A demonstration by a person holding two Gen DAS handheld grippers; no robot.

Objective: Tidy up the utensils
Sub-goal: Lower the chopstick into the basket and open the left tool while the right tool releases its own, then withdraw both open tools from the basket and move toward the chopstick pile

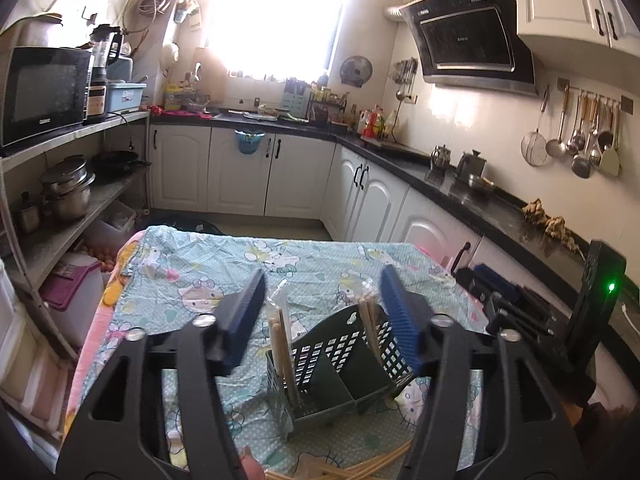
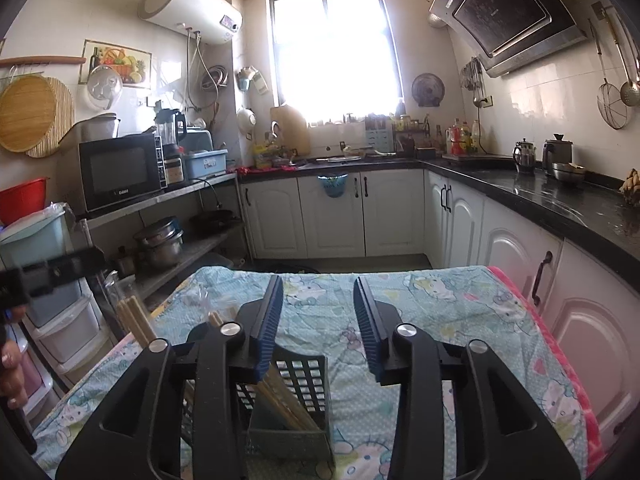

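A dark green slotted utensil basket stands on the table with the Hello Kitty cloth. Wooden chopsticks in clear wrap stand in its left compartment and its right compartment. More loose chopsticks lie on the cloth at the near edge. My left gripper is open and empty above the basket. My right gripper is open and empty; the basket with chopsticks sits below its left finger. The right gripper's body shows in the left wrist view.
A black counter with kettles and a bowl runs along the right. White cabinets stand behind the table. Shelves with pots and a microwave stand at the left. Plastic drawers stand beside the table.
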